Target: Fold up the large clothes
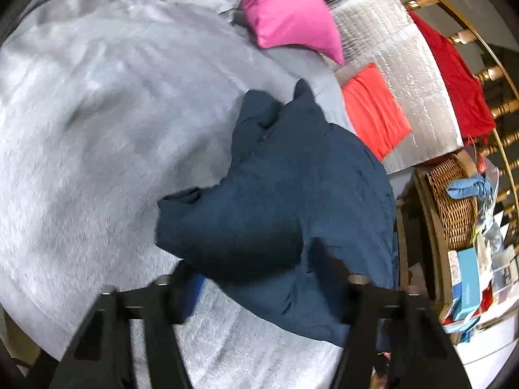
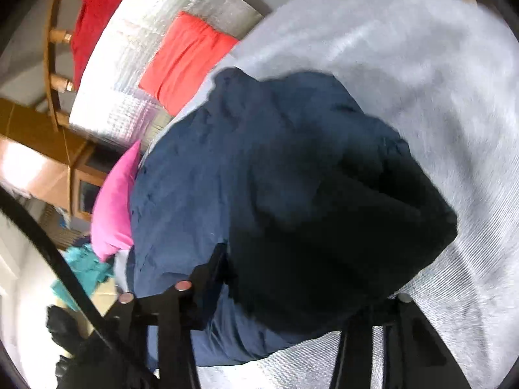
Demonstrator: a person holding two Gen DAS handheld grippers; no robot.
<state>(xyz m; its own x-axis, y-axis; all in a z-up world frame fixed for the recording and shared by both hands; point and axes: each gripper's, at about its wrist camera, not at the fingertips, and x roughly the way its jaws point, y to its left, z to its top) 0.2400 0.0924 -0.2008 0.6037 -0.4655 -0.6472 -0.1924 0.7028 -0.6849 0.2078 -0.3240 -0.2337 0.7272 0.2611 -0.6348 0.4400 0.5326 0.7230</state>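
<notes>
1. We see a dark blue garment (image 1: 275, 194) bunched in a heap on a bed covered with a grey blanket (image 1: 97, 129); in the left wrist view it lies ahead of the left hand-held gripper (image 1: 259, 278) and reaches back between its two black fingers (image 1: 181, 295).
2. The left hand-held gripper's jaws stand partly apart with cloth lying between them; the right finger is buried in a fold of the garment, the left one sits at the cloth's edge; the picture is blurred, and we cannot tell whether the pads press on the fabric.
3. In the right wrist view the same dark blue garment (image 2: 259, 178) fills the middle of the frame; it rises as a shadowed hump directly over the right hand-held gripper (image 2: 292, 288).
4. The right hand-held gripper's jaws are also partly apart; the left finger (image 2: 211, 278) touches the cloth; the right one is hidden under the dark fold; we cannot tell if it clamps the garment.
5. Beyond the garment lie a pink pillow (image 1: 285, 9) and a coral cushion (image 1: 373, 110); the cushion rests against a silvery quilted cover (image 1: 405, 64); a red cloth (image 1: 460, 74) hangs on the wooden rail; a wicker basket (image 1: 454, 201) stands beside the bed.
</notes>
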